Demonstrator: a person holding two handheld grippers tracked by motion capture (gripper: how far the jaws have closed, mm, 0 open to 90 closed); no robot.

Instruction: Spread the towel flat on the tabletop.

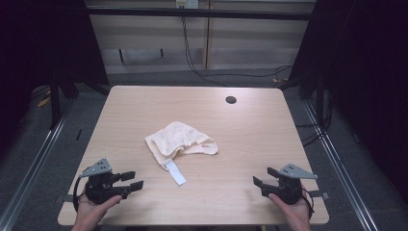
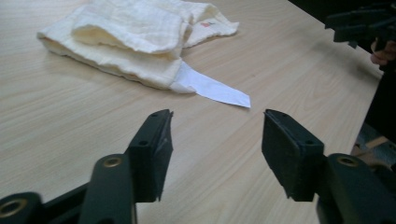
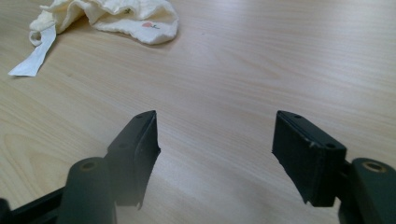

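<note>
Lying crumpled near the middle of the wooden table (image 1: pixel 250 120), the cream cloth (image 1: pixel 179 139) trails a white label strip (image 1: pixel 175 172) toward the person's edge. The left gripper (image 1: pixel 136 181) rests by the near left corner and the right gripper (image 1: pixel 260 179) by the near right corner, each with jaws spread wide and holding nothing. Bare tabletop separates both from the cloth, and a dark round hole (image 1: pixel 231 100) sits near the far edge.

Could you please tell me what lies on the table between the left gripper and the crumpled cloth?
Nothing: in the left gripper view, bare wooden table runs from the open left gripper to the cloth and its white label.
</note>
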